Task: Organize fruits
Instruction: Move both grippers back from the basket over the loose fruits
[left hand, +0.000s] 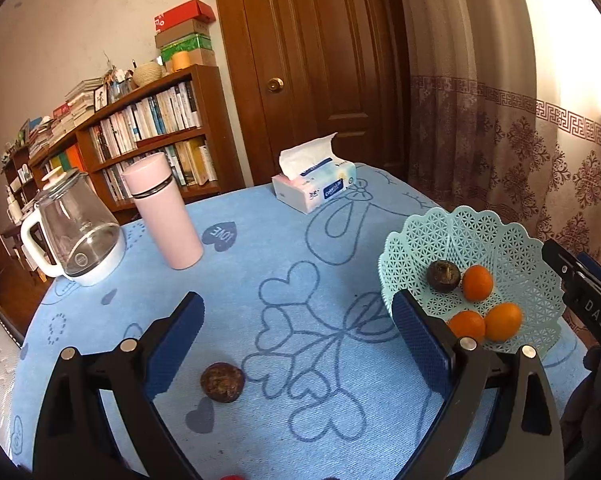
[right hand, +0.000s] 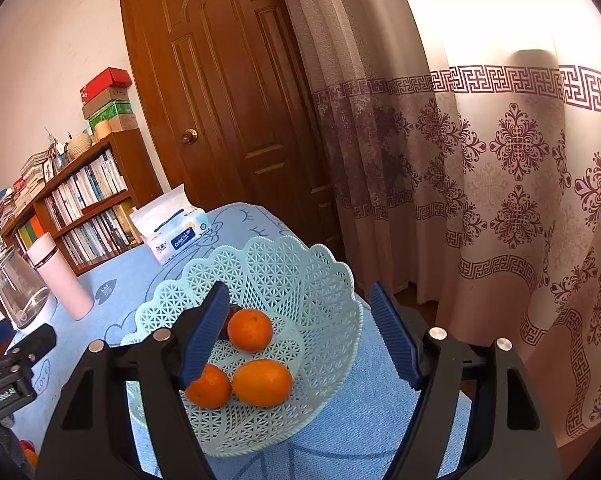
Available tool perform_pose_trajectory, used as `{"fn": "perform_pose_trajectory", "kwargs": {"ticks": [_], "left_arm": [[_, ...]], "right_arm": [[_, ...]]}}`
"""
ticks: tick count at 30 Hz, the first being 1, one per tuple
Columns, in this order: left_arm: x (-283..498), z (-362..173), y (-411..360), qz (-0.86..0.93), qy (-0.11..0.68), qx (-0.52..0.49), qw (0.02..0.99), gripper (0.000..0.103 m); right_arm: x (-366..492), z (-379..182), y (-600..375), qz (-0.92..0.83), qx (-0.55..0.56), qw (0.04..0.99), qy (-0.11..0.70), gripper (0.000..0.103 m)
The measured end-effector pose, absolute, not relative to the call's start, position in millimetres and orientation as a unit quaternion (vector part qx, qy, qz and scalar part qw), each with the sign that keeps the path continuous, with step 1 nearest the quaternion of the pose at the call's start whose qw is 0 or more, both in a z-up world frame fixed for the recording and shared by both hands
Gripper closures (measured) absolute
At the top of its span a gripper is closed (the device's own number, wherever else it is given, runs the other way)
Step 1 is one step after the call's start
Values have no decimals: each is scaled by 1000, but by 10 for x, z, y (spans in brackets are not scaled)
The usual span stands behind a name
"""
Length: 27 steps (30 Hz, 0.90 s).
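Hovering over the blue tablecloth point(left hand: 292, 240), the left gripper point(left hand: 296, 332) is standing wide open and gripping nothing; a dark brown fruit point(left hand: 222, 382) is lying on the cloth between its fingers, untouched. The right gripper point(right hand: 300, 332) is hanging over the mint basket point(right hand: 300, 264), jaws parted and empty. Three oranges point(right hand: 262, 382) and another dark fruit point(left hand: 443, 276) are sitting inside the basket.

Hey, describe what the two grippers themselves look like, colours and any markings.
Both match: left gripper and right gripper have black angular frames with silver round pivot bolts and blue ribbed pads on the fingers. Seen from the other camera, the bodies carry white lettering, partly readable.
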<state>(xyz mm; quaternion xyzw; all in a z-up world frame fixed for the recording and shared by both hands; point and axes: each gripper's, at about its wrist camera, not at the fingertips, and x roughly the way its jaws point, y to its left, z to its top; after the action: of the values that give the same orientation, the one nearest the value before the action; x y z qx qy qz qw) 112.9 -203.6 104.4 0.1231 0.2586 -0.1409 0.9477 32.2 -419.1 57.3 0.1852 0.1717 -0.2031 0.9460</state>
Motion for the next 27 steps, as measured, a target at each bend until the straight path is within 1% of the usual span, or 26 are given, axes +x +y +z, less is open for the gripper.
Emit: {"fn": "perform_pose_trajectory", "kwargs": {"ticks": [17, 19, 20, 27], "left_arm": [[935, 1155, -1620, -107, 244, 101, 959, 9], [916, 1161, -1578, -103, 244, 98, 959, 9], [910, 1162, -1564, -101, 244, 96, 960, 9], [849, 1171, -1402, -88, 243, 86, 962, 9]], "right_arm": [[309, 569, -4146, -214, 171, 947, 167, 28], [308, 567, -4145, -213, 171, 947, 167, 26], [308, 568, -4144, -213, 171, 947, 167, 19], [294, 580, -4160, -209, 173, 949, 161, 18]]}}
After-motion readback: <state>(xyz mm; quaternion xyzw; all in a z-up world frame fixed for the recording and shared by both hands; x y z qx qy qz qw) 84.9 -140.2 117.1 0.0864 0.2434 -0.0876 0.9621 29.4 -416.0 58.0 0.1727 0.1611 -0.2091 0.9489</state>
